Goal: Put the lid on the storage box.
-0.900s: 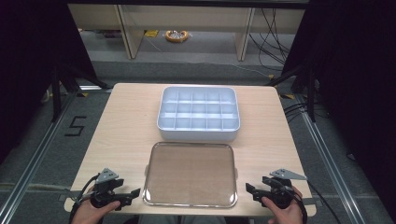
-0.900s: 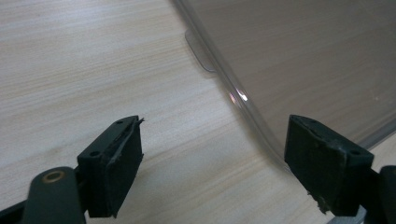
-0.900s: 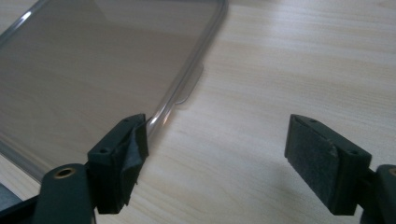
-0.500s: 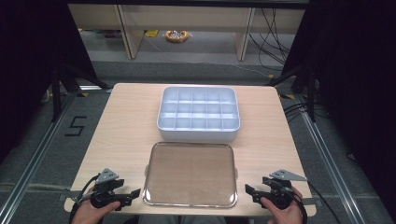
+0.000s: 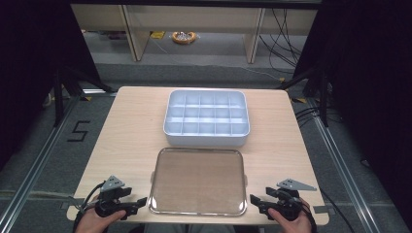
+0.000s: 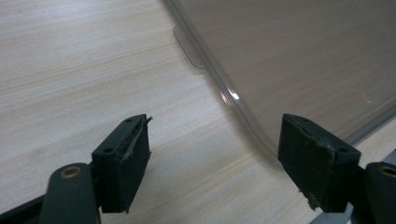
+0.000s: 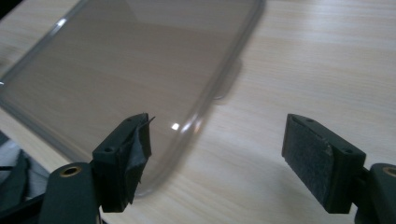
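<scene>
A clear plastic lid (image 5: pixel 197 180) lies flat on the wooden table (image 5: pixel 131 131), near its front edge. Behind it stands a pale compartment box (image 5: pixel 206 118) with several empty cells. My left gripper (image 5: pixel 141 201) rests at the front left, open, its jaws pointing at the lid's left rim with nothing between them. My right gripper (image 5: pixel 253 199) sits at the front right, open, facing the lid's right rim. In the left gripper view the lid's rim (image 6: pixel 233 100) and a small tab run between the jaws (image 6: pixel 215 161). In the right gripper view the lid's corner (image 7: pixel 187 130) lies between the jaws (image 7: pixel 217 156).
Bare tabletop lies to both sides of the lid and box. Black curtains flank the table. Cables run over the floor at the right, and a yellow object (image 5: pixel 183 37) lies on the floor beyond the table.
</scene>
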A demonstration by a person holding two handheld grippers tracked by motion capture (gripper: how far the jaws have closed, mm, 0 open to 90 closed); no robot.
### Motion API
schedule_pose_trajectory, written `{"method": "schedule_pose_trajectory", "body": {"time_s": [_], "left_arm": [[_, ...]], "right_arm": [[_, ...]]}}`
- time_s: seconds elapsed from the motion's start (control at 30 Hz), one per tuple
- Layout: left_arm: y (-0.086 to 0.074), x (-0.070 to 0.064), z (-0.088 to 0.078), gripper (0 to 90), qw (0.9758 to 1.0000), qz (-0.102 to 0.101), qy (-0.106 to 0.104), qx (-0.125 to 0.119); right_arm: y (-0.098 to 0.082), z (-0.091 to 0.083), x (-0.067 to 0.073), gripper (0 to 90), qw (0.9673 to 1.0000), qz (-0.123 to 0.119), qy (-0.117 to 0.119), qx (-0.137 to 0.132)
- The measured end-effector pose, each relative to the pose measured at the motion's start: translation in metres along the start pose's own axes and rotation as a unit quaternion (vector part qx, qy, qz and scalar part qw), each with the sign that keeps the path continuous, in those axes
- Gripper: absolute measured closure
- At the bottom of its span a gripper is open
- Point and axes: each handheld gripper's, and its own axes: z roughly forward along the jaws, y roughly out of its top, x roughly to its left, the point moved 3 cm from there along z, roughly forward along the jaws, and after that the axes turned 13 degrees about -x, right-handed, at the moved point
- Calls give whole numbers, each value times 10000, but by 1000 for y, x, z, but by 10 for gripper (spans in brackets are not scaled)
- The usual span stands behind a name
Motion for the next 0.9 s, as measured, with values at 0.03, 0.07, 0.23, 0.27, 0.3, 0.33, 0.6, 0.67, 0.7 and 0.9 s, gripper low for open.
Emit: {"method": "schedule_pose_trajectory", "body": {"time_s": [0.03, 0.07, 0.23, 0.27, 0.3, 0.33, 0.6, 0.67, 0.7, 0.9], "left_arm": [[0, -3, 1, 296, 9999, -78, -153, 20], [-1, -4, 1, 307, 9998, -21, -191, 59], [-1, -16, 8, 408, 9994, -92, -343, -46], [-1, -17, 9, 427, 9993, -72, -357, -31], [-1, -17, 9, 441, 9993, -72, -357, -31], [-1, -18, 10, 441, 9993, -31, -382, 16], [-1, -26, 22, 508, 9992, -141, -370, 52], [-1, -27, 23, 510, 9993, -148, -321, 106], [-1, -27, 23, 513, 9993, -148, -321, 106], [0, -27, 27, 514, 9995, -97, -128, 267]], "right_arm": [[-1, 0, 6, 261, 9997, 209, 30, 94], [-1, 1, 6, 268, 9999, 93, 124, 30], [-2, 7, 16, 301, 9990, 304, 299, 100], [-2, 8, 17, 311, 9992, 243, 291, 129], [-3, 9, 21, 314, 9981, 484, 343, 173], [-3, 9, 21, 314, 9981, 484, 343, 173], [-4, 24, 20, 334, 9981, 441, 265, 327], [-4, 27, 18, 336, 9982, 462, 230, 320], [-5, 29, 19, 336, 9978, 510, 282, 300], [-4, 34, 19, 337, 9975, 521, 302, 373]]}}
